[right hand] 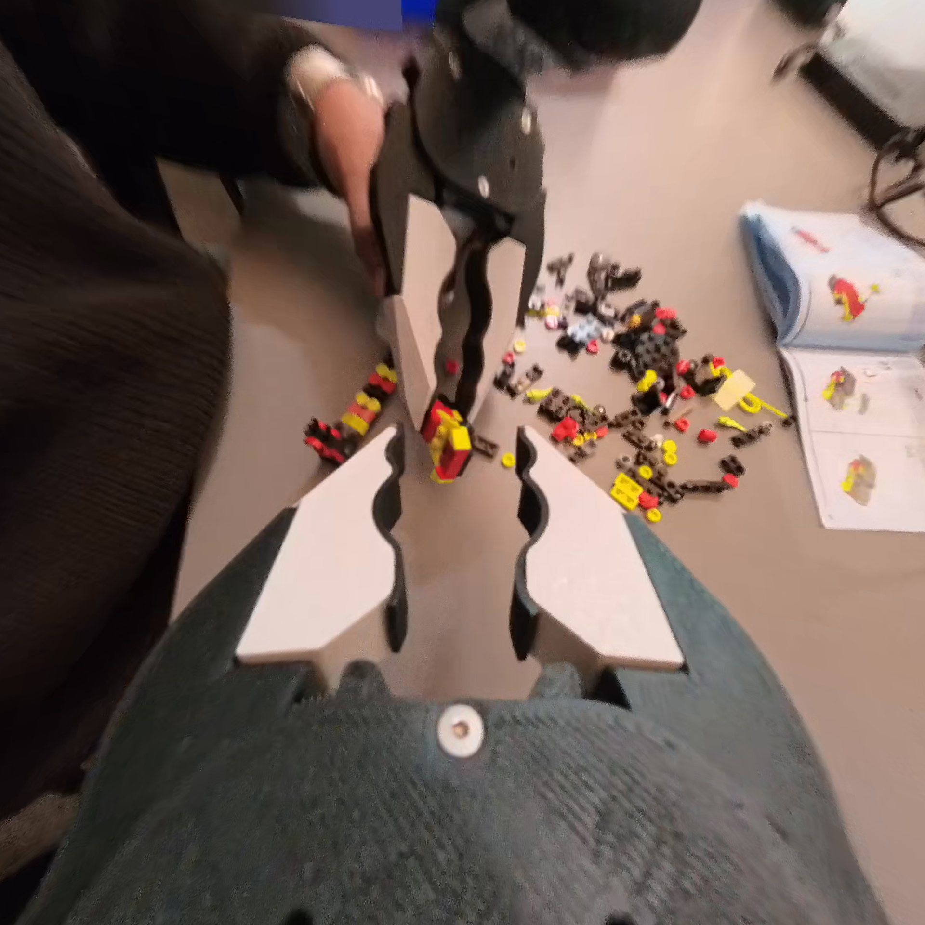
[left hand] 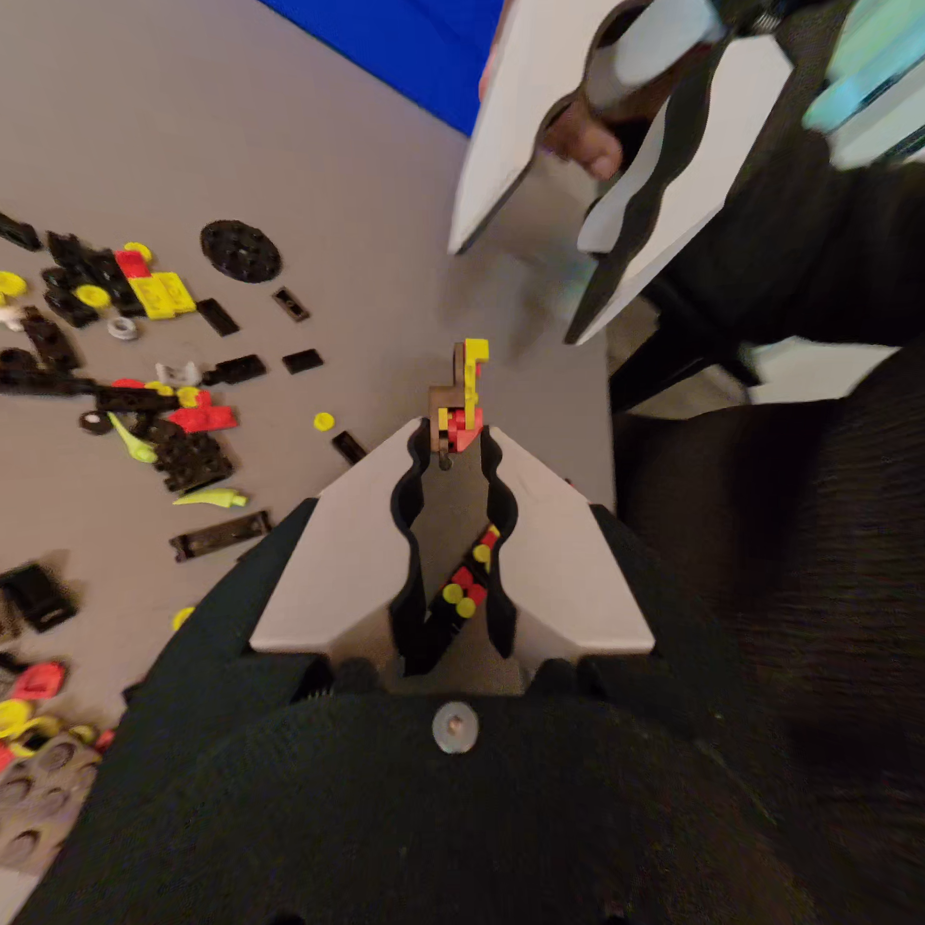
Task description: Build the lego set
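Two grippers: my left gripper [left hand: 453,433] pinches the sub-assembly [left hand: 460,395] at its base, lifted clear for access; my right gripper [right hand: 458,438] is spread wide, empty, facing it.

Opposed close views, shared table [left hand: 350,150].

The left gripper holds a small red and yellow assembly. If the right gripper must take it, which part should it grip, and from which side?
Probably the yellow stepped end of the red and yellow assembly. It sticks out free beyond the tips of the left gripper, which is shut on the red base. The open right gripper should come from in front, opposite the left one, closing across that end's flat sides.
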Motion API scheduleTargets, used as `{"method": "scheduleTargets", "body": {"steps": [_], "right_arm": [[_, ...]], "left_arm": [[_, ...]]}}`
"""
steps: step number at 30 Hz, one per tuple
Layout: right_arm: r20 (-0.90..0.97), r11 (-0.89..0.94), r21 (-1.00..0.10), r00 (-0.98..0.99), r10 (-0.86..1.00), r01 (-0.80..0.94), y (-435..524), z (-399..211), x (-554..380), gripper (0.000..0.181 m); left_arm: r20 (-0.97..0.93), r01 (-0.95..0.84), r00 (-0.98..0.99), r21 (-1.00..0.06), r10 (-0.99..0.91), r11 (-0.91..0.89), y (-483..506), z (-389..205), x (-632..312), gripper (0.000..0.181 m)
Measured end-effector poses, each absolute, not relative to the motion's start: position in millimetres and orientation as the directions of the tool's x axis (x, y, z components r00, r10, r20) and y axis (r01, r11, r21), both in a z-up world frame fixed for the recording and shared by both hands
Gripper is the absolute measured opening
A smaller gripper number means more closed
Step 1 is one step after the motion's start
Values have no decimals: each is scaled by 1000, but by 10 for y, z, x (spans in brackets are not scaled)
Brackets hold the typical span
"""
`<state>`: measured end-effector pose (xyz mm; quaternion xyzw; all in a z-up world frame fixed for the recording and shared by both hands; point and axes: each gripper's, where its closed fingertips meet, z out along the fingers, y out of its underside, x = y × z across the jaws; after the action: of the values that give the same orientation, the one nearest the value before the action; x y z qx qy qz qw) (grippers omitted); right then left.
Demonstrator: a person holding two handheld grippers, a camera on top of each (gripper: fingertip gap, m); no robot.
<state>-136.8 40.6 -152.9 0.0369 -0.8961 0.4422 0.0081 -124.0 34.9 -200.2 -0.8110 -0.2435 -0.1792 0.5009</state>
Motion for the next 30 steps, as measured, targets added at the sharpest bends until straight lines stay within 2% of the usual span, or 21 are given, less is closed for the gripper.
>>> {"method": "scheduleTargets", "body": {"steps": [1, 2, 4, 7, 9, 13, 21, 30], "right_arm": [[11, 543, -839, -998, -63, -44, 416, -1434, -1333, 48], [-21, 478, -878, -996, -87, -23, 426, -1345, -1264, 57], [-43, 408, -913, -992, -119, -9, 448, -1269, -1147, 63], [37, 442, -892, -991, -127, -90, 450, -1370, -1029, 57], [86, 440, -887, -987, -137, -138, 416, -1368, -959, 53], [69, 418, -895, -974, -215, -155, 368, -1304, -770, 47], [113, 429, -876, -958, -265, -222, 344, -1329, -634, 30], [97, 416, -886, -958, -269, -206, 344, -1299, -621, 30]], "left_arm": [[592, 614, 786, -707, 180, -351, 346, -1949, -1219, 17], [654, 657, 745, -684, 133, -316, 351, -1873, -1192, 17], [777, 752, 629, -613, -15, -242, 361, -1644, -1116, 16], [886, 853, 416, -458, -204, -250, 330, -1455, -975, 16], [910, 860, 339, -402, -238, -313, 336, -1466, -868, 15], [914, 819, 288, -389, -284, -422, 357, -1467, -626, 16], [913, 806, 201, -359, -354, -470, 310, -1389, -531, 15], [910, 806, 187, -358, -371, -472, 312, -1363, -518, 15]]}}
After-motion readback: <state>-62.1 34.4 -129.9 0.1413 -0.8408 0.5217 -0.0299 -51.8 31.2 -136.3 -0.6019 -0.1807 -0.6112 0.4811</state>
